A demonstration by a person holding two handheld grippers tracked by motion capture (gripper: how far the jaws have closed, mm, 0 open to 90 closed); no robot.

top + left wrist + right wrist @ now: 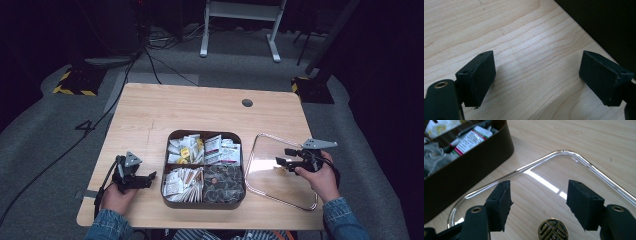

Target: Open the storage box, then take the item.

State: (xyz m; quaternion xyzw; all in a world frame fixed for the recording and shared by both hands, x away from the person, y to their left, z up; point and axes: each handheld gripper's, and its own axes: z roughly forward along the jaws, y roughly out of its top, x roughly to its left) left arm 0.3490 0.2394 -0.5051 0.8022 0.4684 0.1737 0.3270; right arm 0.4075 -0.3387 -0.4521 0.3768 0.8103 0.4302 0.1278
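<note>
Both grippers released, lid flat beside the box

Centrally, near the table's (150, 107) front edge, sits a dark brown box (203, 202) with rounded corners, split into four compartments. The two rear ones and the front left one hold paper sachets (186, 149), white, yellow and red-printed; the front right one holds a dark patterned packet (222, 182). The box's glossy wall (471, 167) also shows in the right gripper view.

Just right of the box, toward the table's right edge, a clear lid (280, 170) lies flat on the wood. It is a rounded square of transparent plastic with a raised, shiny rim (584, 162), and a round knob (553, 230), black with a gold pattern, sits on it.

The right gripper (286, 157) hangs over the lid, pointing left toward the box. Its jaws stand apart, released, gripping nothing; the knob lies low between them in its own view, and whether the pads (499, 202) touch the lid cannot be told.

The left gripper (142, 179) is near the front left corner, just left of the box. Its jaws are spread wide over bare pale wood grain, holding nothing. The matte black, blocky pads (477, 77) are close above the table; contact cannot be told.
</note>
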